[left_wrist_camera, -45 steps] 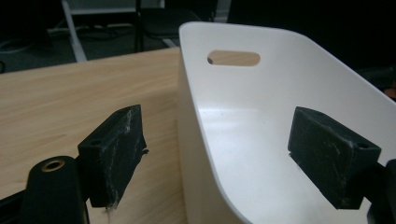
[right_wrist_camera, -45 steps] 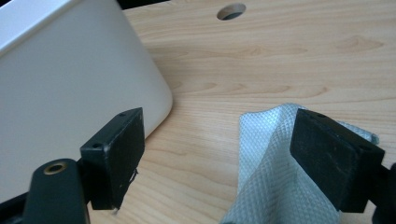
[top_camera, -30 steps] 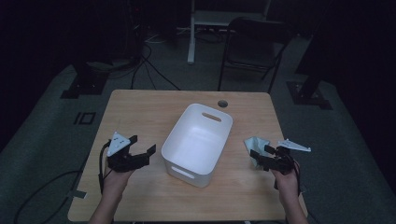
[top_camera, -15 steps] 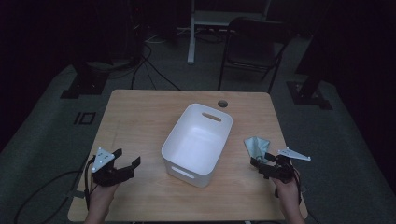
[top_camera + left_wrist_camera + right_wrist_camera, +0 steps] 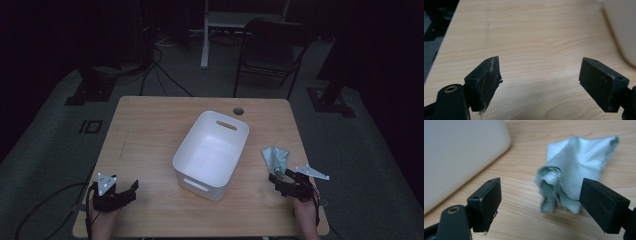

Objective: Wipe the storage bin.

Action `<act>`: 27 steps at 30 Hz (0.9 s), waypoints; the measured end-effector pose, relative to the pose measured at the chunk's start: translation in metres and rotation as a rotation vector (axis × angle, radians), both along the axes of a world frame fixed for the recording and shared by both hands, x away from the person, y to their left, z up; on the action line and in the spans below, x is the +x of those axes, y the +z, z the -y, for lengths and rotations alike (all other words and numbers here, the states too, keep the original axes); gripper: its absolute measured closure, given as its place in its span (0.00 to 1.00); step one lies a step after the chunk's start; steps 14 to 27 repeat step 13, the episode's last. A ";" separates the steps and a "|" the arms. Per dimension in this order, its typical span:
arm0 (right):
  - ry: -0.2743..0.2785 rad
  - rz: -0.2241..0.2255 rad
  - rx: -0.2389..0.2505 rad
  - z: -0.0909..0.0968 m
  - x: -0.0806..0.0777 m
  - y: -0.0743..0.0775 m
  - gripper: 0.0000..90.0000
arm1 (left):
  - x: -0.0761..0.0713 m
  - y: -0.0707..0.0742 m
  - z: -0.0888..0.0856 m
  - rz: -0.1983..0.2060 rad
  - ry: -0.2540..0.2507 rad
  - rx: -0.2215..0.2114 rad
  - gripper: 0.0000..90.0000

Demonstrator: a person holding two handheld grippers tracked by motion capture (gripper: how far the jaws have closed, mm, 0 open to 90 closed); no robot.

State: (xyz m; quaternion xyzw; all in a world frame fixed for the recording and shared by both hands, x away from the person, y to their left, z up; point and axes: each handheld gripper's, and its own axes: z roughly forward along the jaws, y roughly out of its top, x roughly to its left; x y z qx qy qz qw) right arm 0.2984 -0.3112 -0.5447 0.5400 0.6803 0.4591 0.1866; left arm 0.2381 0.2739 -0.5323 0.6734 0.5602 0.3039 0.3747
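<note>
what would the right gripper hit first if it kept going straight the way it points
Most likely the crumpled teal cloth, lying on the table just ahead of the right gripper, whose jaws stand open. The white bin sits off to the side of that line. Depth is hard to judge.

Dark room (dim light): folding chair, grey floor.

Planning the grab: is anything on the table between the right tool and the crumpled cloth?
No. In the right gripper view only bare wood separates the open right tool from the teal cloth, lying just ahead, beside the white bin.
</note>
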 end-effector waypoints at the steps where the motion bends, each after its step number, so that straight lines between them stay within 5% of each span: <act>1: -0.008 -0.005 0.000 0.001 0.000 -0.002 0.19 | 0.000 -0.002 -0.001 -0.001 0.006 0.003 0.19; 11: -0.038 -0.002 0.001 0.006 0.000 -0.007 0.19 | 0.000 -0.011 -0.008 -0.049 0.046 0.000 0.19; 27: -0.042 -0.006 0.004 0.007 0.000 -0.007 0.19 | 0.000 -0.011 -0.009 -0.047 0.054 -0.001 0.19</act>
